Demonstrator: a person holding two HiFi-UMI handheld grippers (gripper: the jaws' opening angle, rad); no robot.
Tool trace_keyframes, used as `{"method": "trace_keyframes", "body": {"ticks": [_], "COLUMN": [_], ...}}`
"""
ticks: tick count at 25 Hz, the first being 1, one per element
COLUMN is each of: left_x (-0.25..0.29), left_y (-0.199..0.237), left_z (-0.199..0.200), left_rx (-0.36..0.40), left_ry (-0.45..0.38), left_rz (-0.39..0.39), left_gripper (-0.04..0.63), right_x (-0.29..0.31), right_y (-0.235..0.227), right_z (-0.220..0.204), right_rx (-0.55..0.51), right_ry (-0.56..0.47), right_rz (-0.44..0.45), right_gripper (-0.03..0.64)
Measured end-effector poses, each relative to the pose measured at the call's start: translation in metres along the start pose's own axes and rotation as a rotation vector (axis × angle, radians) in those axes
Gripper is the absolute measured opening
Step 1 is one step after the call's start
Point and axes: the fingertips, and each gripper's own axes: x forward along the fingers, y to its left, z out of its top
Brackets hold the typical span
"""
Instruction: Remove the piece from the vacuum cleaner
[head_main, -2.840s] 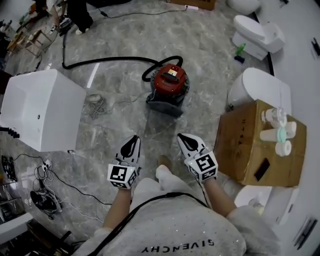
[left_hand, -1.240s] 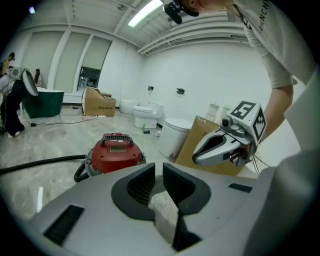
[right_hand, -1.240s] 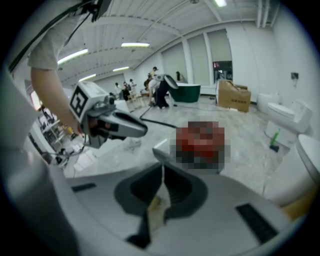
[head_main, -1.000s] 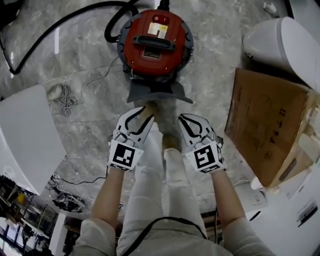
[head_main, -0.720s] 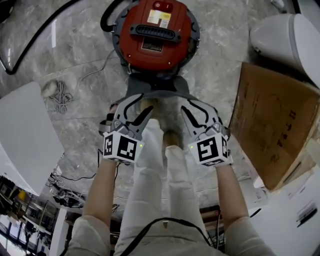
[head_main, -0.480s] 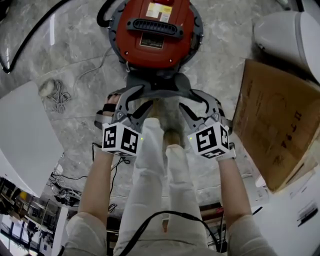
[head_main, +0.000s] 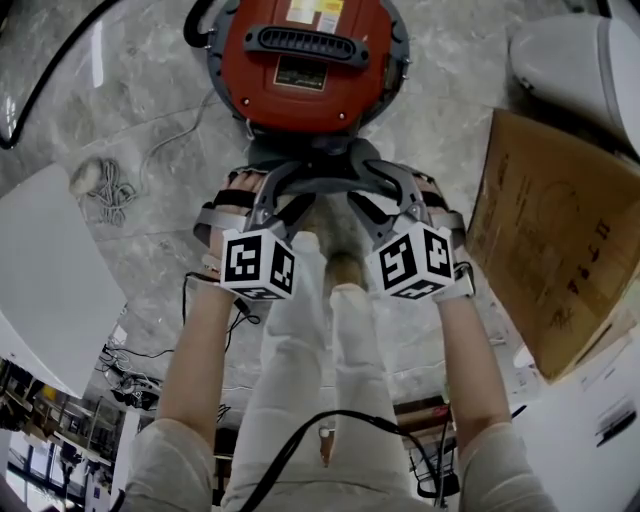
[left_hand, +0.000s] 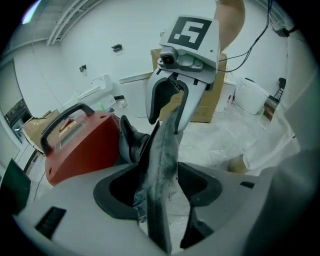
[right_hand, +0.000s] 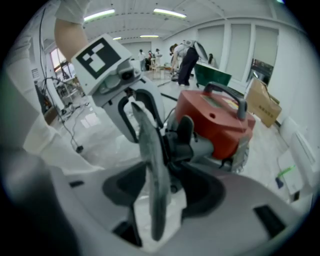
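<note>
head view: on the left, the left hand-held gripper (head_main: 272, 195) has its jaws spread, having just been opening. one end of the flat grey plastic piece (head_main: 312, 168) sits between them with a gap either side, no pad pressing. that piece juts from the foot of the round red vacuum cleaner (head_main: 305, 60) towards the person, low over the marbled grey floor (head_main: 445, 110), its long axis running straight across from one gripper to the other. left gripper view shows it edge-on: thin, dull, dusty, scuffed. on the right, the right hand-held gripper (head_main: 392, 195) mirrors it, jaws just opened wide around the other end. both hands look equally near; closing comes next, i'd say.
</note>
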Motion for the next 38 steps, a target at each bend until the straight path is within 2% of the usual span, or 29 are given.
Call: {"method": "trace_keyframes", "body": {"ticks": [5, 9, 13, 15, 18, 25, 28, 31, 33, 35, 38], "left_x": [0.005, 0.003, 0.003, 0.002, 0.0, -0.004, -0.01, -0.013, -0.012, -0.01, -0.007], "left_y": [0.001, 0.002, 0.002, -0.001, -0.004, -0.002, -0.001, 0.004, 0.005, 0.005, 0.004], "left_z": [-0.005, -0.006, -0.005, -0.006, -0.007, -0.004, 0.002, 0.009, 0.008, 0.003, -0.009], "left_rx": [0.036, 0.023, 0.025, 0.033, 0.049, 0.051, 0.051, -0.007, -0.084, -0.159, -0.218], "left_ry": [0.018, 0.007, -0.003, -0.002, 0.004, 0.029, 0.027, 0.01, 0.003, 0.006, 0.033], "left_rz": [-0.004, -0.001, -0.01, -0.017, -0.01, -0.011, -0.011, -0.017, -0.027, -0.029, -0.012], "left_gripper": [0.244, 0.215, 0.196, 0.158, 0.095, 0.086, 0.077, 0.061, 0.058, 0.06, 0.06], "right_x": [0.007, 0.008, 0.008, 0.009, 0.009, 0.008, 0.008, 0.008, 0.006, 0.003, 0.0], "right_y": [0.004, 0.009, 0.008, 0.011, 0.014, 0.014, 0.016, 0.013, 0.015, 0.017, 0.02], "right_z": [0.007, 0.01, 0.009, 0.008, 0.007, 0.006, 0.005, 0.004, 0.004, 0.006, 0.014], "right_rx": [-0.119, -0.13, -0.125, -0.139, -0.146, -0.062, 0.052, 0.182, 0.125, -0.002, -0.175], "right_ry": [0.011, -0.001, 0.0, 0.01, 0.016, -0.018, -0.064, -0.091, -0.04, 0.038, 0.139], "right_rz": [0.001, 0.011, 0.003, 0.004, -0.011, 0.02, 0.086, 0.149, 0.14, 0.112, 0.07], "right_gripper": [0.216, 0.152, 0.129, 0.093, 0.072, 0.06, 0.06, 0.06, 0.053, 0.043, 0.038]}}
